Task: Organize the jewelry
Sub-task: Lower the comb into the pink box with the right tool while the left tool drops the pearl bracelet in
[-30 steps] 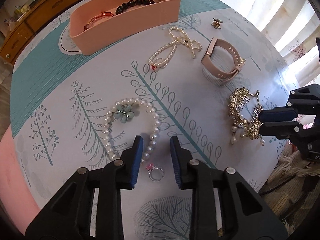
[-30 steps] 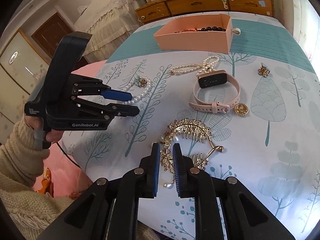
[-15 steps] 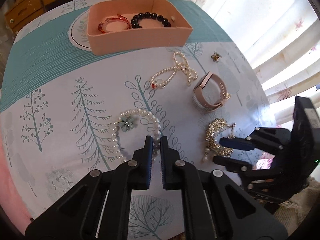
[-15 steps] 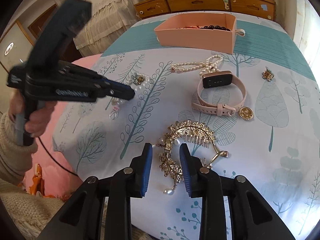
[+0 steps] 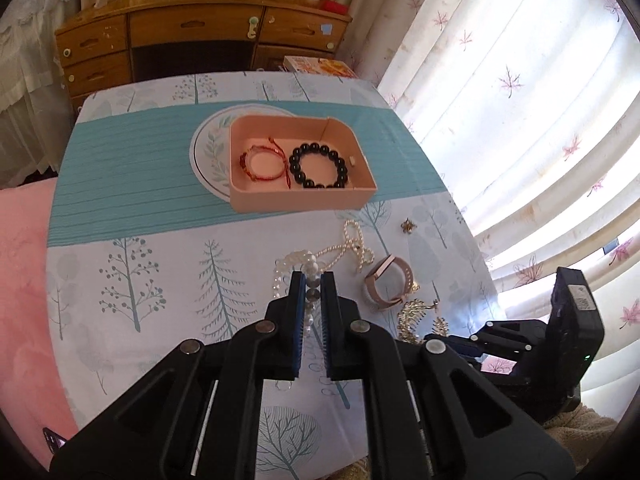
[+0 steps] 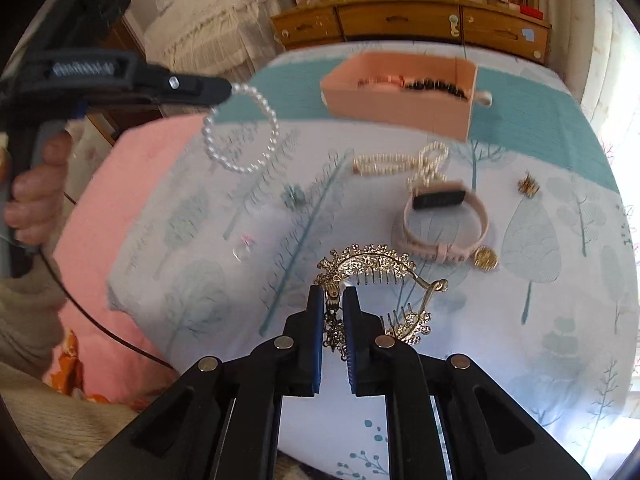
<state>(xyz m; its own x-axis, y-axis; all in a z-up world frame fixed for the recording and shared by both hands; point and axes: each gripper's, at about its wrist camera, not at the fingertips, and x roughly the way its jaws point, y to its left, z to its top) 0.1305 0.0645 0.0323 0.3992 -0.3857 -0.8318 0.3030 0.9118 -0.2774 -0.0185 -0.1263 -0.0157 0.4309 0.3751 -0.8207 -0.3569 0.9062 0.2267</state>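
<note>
My left gripper (image 5: 313,280) is shut on a white pearl bracelet (image 5: 306,266) and holds it in the air above the table; in the right wrist view the bracelet (image 6: 240,132) hangs as a loop from the left gripper's tip (image 6: 224,90). My right gripper (image 6: 333,294) is shut on a gold hair comb (image 6: 372,264) near the table's front edge. A pink box (image 5: 300,164) at the far middle holds a red cord bracelet (image 5: 262,164) and a black bead bracelet (image 5: 320,166).
On the tree-print tablecloth (image 6: 560,320) lie a pearl necklace (image 6: 400,160), a pink smartwatch (image 6: 444,216), a gold coin charm (image 6: 486,258), a small gold clip (image 6: 528,188), a teal flower piece (image 6: 294,194) and a ring (image 6: 242,246). A wooden dresser (image 5: 180,40) stands behind.
My left gripper has lifted the pearl bracelet off the table and tilted up toward the pink box. My right gripper has closed on the gold hair comb.
</note>
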